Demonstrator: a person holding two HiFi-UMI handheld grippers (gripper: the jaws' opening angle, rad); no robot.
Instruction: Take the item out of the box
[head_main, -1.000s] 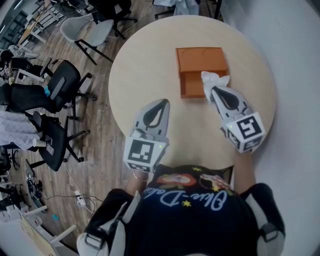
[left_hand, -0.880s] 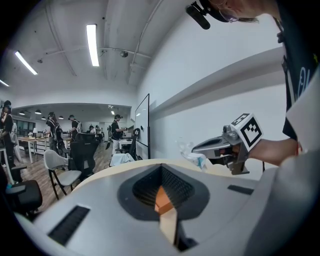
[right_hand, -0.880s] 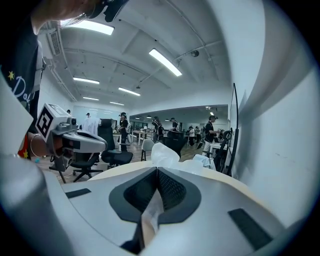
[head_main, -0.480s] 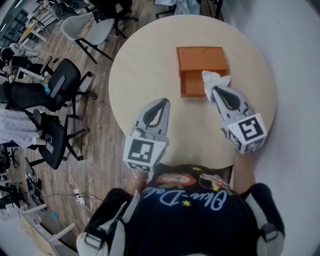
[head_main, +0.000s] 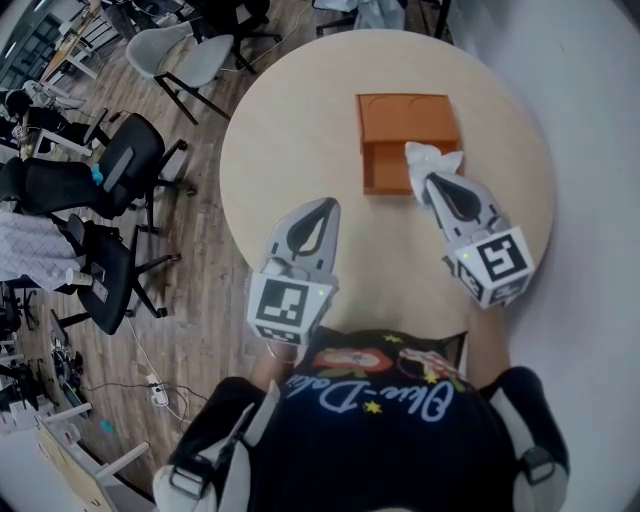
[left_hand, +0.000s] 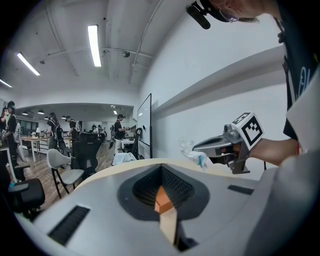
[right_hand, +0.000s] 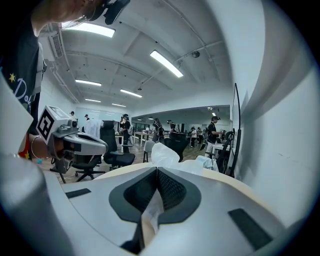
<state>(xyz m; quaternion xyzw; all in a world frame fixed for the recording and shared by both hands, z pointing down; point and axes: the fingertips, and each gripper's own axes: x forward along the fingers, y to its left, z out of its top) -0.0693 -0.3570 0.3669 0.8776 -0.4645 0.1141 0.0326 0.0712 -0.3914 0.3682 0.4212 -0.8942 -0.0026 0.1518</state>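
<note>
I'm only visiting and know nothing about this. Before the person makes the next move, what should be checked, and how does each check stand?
1. Right claw shut on the plastic packet: ok.
2. Packet clear of the orange box: cannot tell, they overlap in the head view.
3. Left claw shut, empty, away from the box: ok.
4. Bare round table beside the box for setting the packet down: ok.
5. Box flat on the table: ok.

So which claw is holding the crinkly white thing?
The right claw, the one beside the orange box. It is shut on the white bag. The left claw is shut too, but with nothing in it.
</note>
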